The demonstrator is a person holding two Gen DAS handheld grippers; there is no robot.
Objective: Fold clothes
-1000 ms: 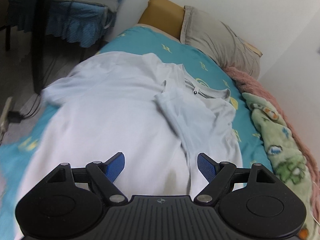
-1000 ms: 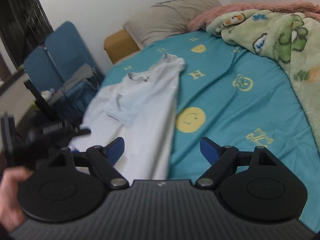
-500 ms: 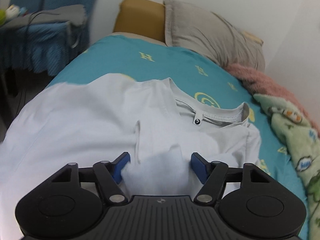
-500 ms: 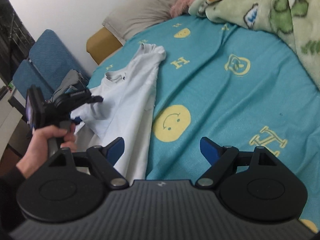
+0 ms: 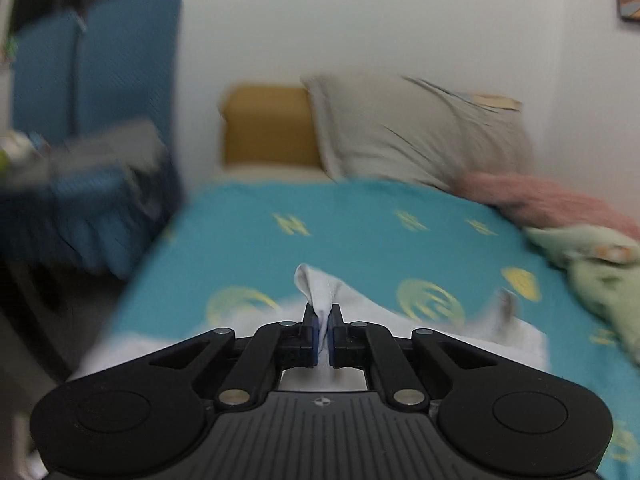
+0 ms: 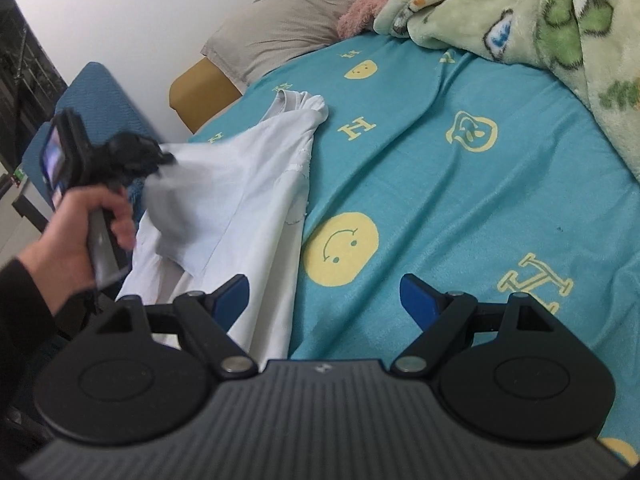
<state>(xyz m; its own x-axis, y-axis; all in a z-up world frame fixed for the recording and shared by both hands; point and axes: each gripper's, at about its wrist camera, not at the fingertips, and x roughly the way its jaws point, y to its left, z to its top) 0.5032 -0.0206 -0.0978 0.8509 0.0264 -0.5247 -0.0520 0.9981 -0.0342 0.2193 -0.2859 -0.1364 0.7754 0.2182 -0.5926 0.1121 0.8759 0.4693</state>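
Observation:
A white T-shirt (image 6: 240,184) lies along the left side of the teal bedsheet (image 6: 460,184). My left gripper (image 5: 322,320) is shut on a fold of the white T-shirt (image 5: 320,292), which pokes up between its blue pads. In the right wrist view the left gripper (image 6: 160,160), held by a hand (image 6: 80,220), lifts that fold off the bed. My right gripper (image 6: 324,296) stands open over the sheet beside the shirt's lower edge, with nothing between its fingers.
A grey pillow (image 6: 296,20) and a mustard cushion (image 5: 268,128) sit at the head of the bed. A green cartoon blanket (image 6: 560,32) and a pink one (image 5: 540,196) lie along the right. Blue chairs (image 5: 92,92) stand off the bed's left side.
My left gripper moved toward the head of the bed, closed on a fold of the shirt and raised it. My right gripper first sank a little, then held still and open.

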